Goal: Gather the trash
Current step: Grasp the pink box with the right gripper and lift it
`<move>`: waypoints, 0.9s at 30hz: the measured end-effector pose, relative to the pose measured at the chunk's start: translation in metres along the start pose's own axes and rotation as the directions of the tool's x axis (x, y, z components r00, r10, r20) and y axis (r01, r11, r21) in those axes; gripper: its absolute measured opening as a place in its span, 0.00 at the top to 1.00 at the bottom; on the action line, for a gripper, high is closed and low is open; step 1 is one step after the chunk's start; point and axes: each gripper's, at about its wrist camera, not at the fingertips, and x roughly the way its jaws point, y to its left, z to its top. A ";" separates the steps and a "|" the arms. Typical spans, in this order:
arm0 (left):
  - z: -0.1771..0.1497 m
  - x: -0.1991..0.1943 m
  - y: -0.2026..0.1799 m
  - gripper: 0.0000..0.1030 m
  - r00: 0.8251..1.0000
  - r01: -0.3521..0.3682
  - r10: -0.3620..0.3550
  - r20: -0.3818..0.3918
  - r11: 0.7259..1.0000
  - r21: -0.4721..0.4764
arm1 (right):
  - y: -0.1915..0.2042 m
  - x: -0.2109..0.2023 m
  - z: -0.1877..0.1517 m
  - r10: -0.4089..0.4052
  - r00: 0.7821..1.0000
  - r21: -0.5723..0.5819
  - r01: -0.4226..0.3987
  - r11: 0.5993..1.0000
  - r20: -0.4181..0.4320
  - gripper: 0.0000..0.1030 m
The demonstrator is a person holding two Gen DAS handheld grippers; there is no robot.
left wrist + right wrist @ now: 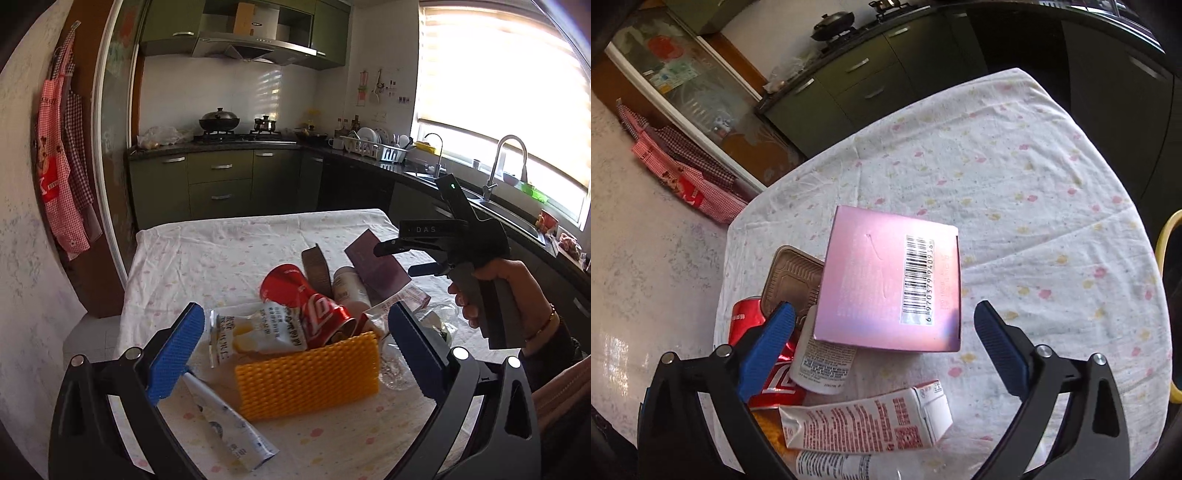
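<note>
A heap of trash lies on the clothed table: a crushed red can, a snack wrapper, a yellow foam net, a white tube, a brown tray and a white bottle. My left gripper hangs open just above the net and wrapper, holding nothing. A hand holds my right gripper over the purple-pink box. In the right wrist view that gripper is open, its pads clear of the pink box on both sides. A red-and-white carton lies below it.
A white floral cloth covers the table, bare on the far and right side. Green kitchen cabinets, a stove and a sink counter stand beyond. A yellow rim shows off the table's right edge. Aprons hang on the left wall.
</note>
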 end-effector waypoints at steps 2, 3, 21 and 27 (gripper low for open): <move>-0.003 0.001 0.009 0.05 1.000 -0.001 0.001 -0.002 1.000 -0.014 | 0.001 0.006 0.000 -0.013 1.000 0.007 0.013 1.000 -0.006 0.10; -0.004 0.001 0.010 0.05 1.000 -0.002 0.002 -0.003 1.000 -0.020 | 0.002 0.008 -0.001 -0.017 1.000 0.008 0.017 1.000 -0.012 0.10; -0.014 0.000 0.010 0.05 1.000 -0.004 0.004 -0.013 0.999 -0.045 | 0.010 -0.020 -0.007 -0.094 0.988 -0.059 0.101 0.993 0.120 0.28; -0.010 -0.002 -0.012 0.05 1.000 0.008 -0.008 -0.010 1.000 -0.019 | 0.003 -0.055 -0.012 -0.094 0.977 -0.081 0.111 0.991 0.192 0.28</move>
